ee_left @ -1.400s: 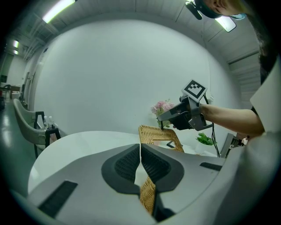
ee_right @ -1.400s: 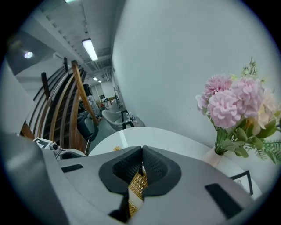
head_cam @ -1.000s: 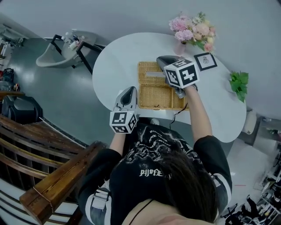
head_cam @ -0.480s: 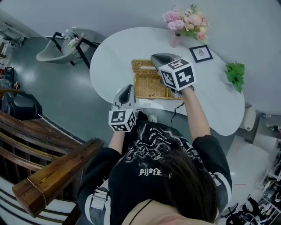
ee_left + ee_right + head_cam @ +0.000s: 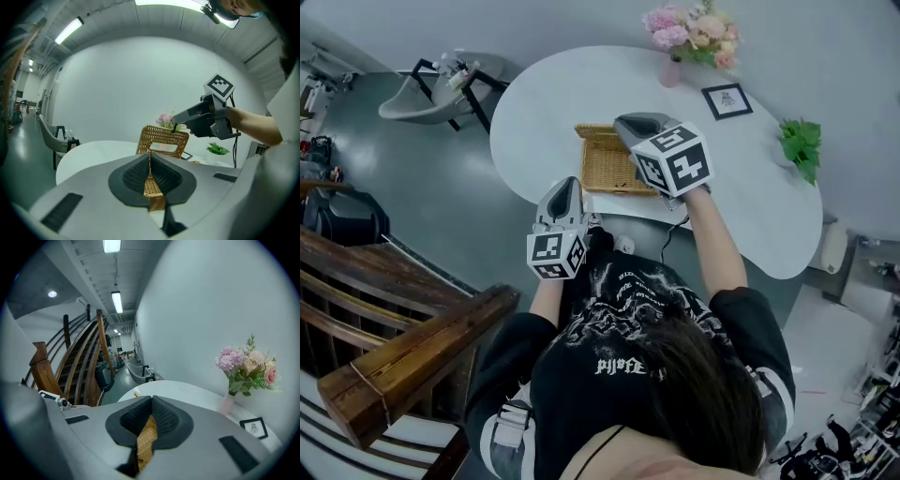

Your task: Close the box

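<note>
Head view, wicker box (image 5: 605, 161) on white table (image 5: 546, 101), flowers (image 5: 690, 24), framed picture (image 5: 727, 100), plant (image 5: 800, 145)

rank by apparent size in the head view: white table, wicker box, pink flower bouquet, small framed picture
1. white oval table
2. woven wicker box and pink flower bouquet, about alike; box partly hidden
3. small black-framed picture

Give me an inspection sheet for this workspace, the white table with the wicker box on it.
Surface: white oval table, no spills seen.
Job's things: wicker box near the table's front edge; lid raised, not yet closed.
Clutter: flowers, picture frame, green plant, all apart from the box.
Grippers: left gripper shut on the wicker box's rim; right gripper shut on the lid's top edge.
Cables: black cable hangs below the right gripper.
Surroundings: wooden staircase, grey floor, grey chair.
</note>
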